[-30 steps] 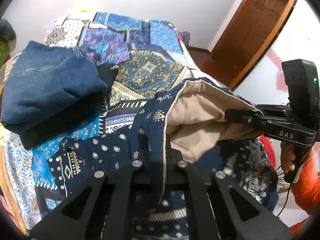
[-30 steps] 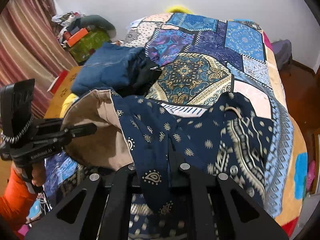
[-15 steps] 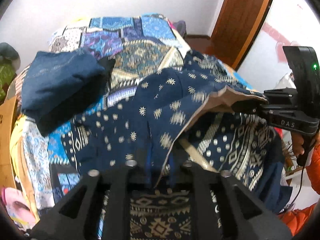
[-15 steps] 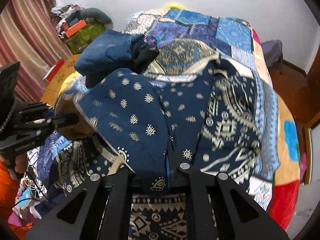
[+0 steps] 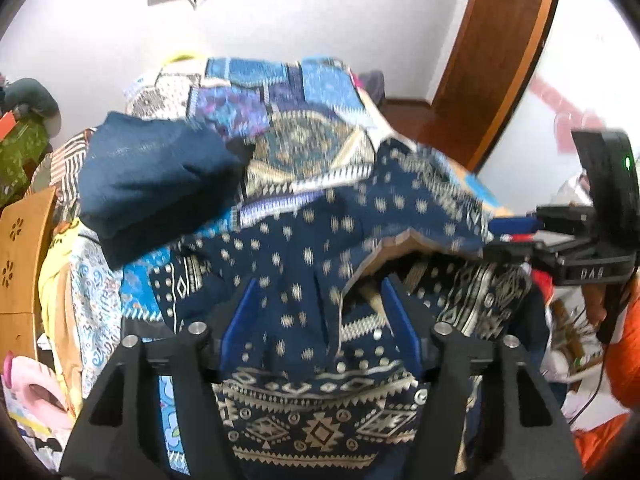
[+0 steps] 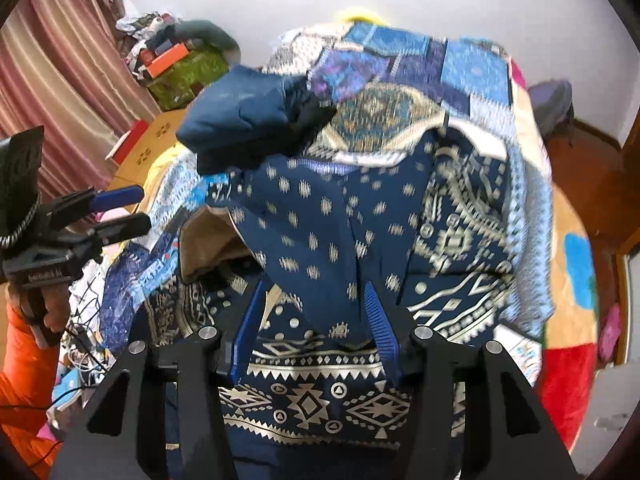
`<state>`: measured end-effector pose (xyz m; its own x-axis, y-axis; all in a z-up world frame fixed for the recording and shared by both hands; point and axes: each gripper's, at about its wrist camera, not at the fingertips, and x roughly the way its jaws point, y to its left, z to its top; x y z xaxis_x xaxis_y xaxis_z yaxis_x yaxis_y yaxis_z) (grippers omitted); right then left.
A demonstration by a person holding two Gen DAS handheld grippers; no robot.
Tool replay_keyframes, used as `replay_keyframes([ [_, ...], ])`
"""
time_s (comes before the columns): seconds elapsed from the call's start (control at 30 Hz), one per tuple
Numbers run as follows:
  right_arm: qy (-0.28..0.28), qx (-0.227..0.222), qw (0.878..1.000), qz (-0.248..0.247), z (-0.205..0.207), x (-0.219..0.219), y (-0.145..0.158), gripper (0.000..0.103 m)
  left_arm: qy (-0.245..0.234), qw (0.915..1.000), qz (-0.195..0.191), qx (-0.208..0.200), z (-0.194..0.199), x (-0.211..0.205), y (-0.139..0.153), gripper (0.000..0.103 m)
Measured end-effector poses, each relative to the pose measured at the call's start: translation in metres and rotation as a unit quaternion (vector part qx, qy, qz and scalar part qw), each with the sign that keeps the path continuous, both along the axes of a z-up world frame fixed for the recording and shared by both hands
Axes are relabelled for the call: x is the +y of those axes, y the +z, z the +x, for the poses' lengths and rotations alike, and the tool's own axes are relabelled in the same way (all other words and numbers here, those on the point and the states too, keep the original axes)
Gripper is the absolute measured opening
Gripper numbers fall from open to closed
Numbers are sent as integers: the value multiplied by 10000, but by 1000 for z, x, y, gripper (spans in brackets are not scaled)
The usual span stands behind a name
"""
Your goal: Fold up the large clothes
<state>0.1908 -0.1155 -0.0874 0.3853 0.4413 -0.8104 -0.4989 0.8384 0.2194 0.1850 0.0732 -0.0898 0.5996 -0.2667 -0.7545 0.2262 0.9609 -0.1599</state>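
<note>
Black left gripper (image 5: pixel 320 304) frame, silver screws, blue fingers (image 5: pixel 240 320), matching right gripper (image 6: pixel 312 312), orange sleeve (image 6: pixel 20 364)

Garment (image 5: pixel 304 264): navy, cream dots and geometric bands, tan lining.
Bedspread (image 5: pixel 312 144): blue patchwork.
Folded clothes (image 5: pixel 152 168): denim blue.
Sleeve (image 6: pixel 20 372): orange.
</note>
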Motion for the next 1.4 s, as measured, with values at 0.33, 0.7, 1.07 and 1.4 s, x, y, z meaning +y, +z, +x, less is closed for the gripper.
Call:
replay_keyframes([
  [0.33,-362,-512,9980,-48,40,13,21,48,573,9982,-143,-57,51,25,-9,73],
  [0.7,-227,3,9984,-510,73,35,-21,48,-54,9940,-204,1075,73,-11,-84,73],
  [1.07,349,-212,9874,-1528,22,34,-58,50,-581,9883,712,1220,49,-45,-103,73],
  [1.4,-233,-193,9960,-837,41,9,-20,50,560,9965,187,586,55,23,-58,73],
])
